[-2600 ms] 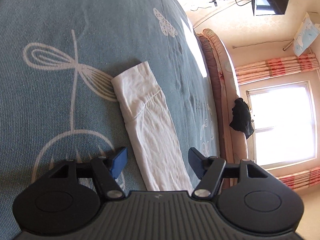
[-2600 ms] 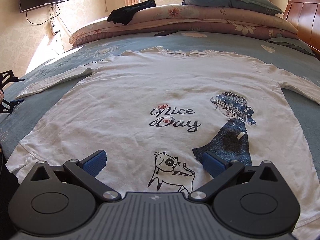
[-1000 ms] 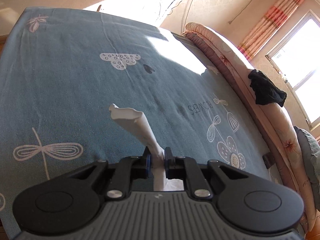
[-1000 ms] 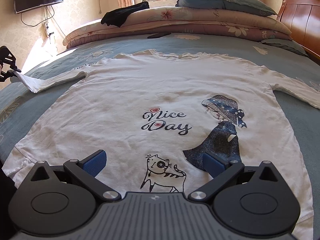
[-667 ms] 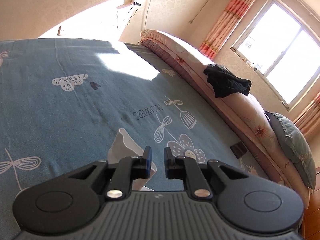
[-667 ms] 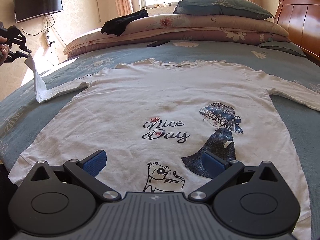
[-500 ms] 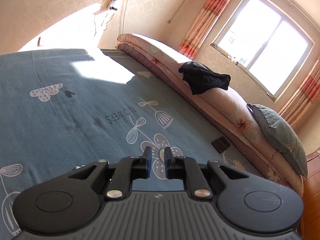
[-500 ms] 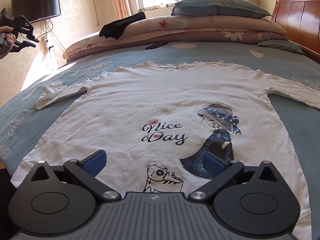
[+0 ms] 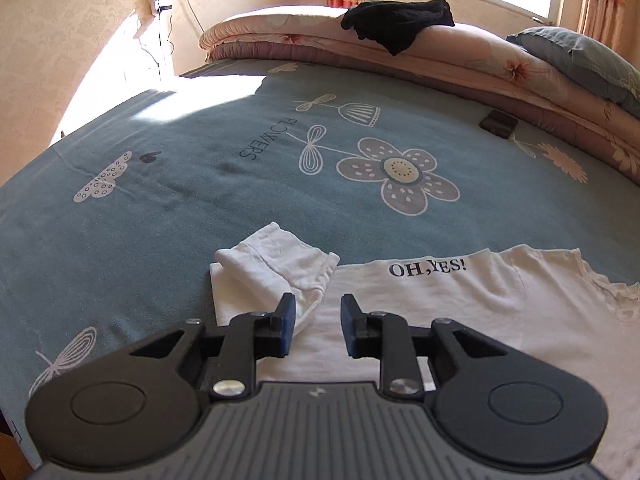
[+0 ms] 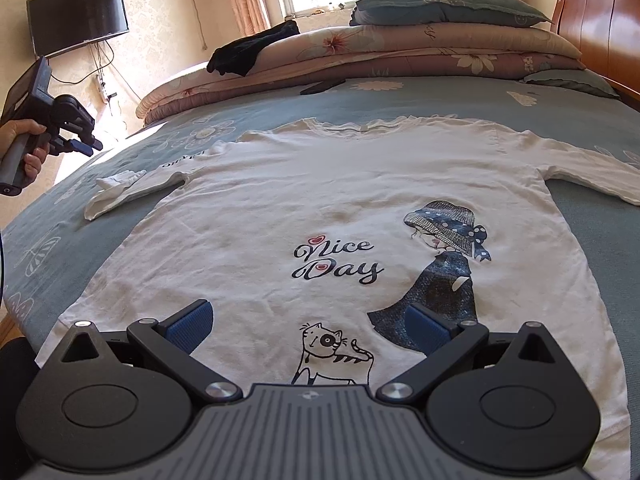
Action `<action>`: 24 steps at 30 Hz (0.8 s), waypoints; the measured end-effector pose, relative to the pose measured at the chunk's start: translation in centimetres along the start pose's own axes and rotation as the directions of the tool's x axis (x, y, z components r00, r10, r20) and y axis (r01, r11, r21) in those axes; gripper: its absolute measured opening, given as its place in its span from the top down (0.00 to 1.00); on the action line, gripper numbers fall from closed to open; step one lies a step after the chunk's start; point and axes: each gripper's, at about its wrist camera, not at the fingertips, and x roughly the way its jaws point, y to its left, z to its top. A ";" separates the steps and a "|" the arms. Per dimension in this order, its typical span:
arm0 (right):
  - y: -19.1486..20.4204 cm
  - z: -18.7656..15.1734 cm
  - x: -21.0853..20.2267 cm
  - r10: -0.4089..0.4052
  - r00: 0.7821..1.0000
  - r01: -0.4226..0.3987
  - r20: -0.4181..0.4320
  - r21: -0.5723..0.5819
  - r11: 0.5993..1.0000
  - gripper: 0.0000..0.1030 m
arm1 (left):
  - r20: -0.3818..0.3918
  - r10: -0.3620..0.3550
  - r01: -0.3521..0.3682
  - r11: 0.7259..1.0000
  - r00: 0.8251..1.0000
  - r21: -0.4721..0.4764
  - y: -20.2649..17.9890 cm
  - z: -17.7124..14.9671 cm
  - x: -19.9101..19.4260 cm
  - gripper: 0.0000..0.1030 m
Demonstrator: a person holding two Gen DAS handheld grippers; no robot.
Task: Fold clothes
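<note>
Since a second ago the left gripper (image 9: 316, 326) has let go of the sleeve cuff (image 9: 280, 270) it then pinched, and the cuff now lies crumpled and doubled back on the sleeve instead of stretched out flat. Its jaws are opening, with nothing between the blue pads; in the right wrist view this gripper (image 10: 82, 146) hangs in a hand (image 10: 24, 148) above the bed's left edge, apart from the cloth.

The white long-sleeved shirt (image 10: 340, 208) lies face up on the blue-green bedspread (image 9: 160, 184). Its long axis runs from hem, nearest the onlooker, to neckline (image 10: 368, 126), which points toward the stacked quilts (image 10: 400, 52) and the window. The "Nice Day" print (image 10: 336, 260) reads upright from the hem side. The sleeves run crosswise to that axis: the right-hand sleeve (image 10: 588, 176) lies fully extended, the left-hand one folded short.

The right gripper (image 10: 308, 328) hovers over the hem with its jaws spread wide, empty, the cat print (image 10: 332, 354) visible between the pads.

A black garment (image 9: 400, 22) is draped over the quilts, and a small dark object (image 9: 498, 122) rests on the bedspread near them.
</note>
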 end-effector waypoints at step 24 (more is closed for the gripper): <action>13.5 20.9 15.0 0.443 0.868 -0.420 -0.227 0.144 0.896 0.30 | 0.119 -0.257 0.270 0.957 0.959 -0.104 6.7 -3.6 1.3 0.11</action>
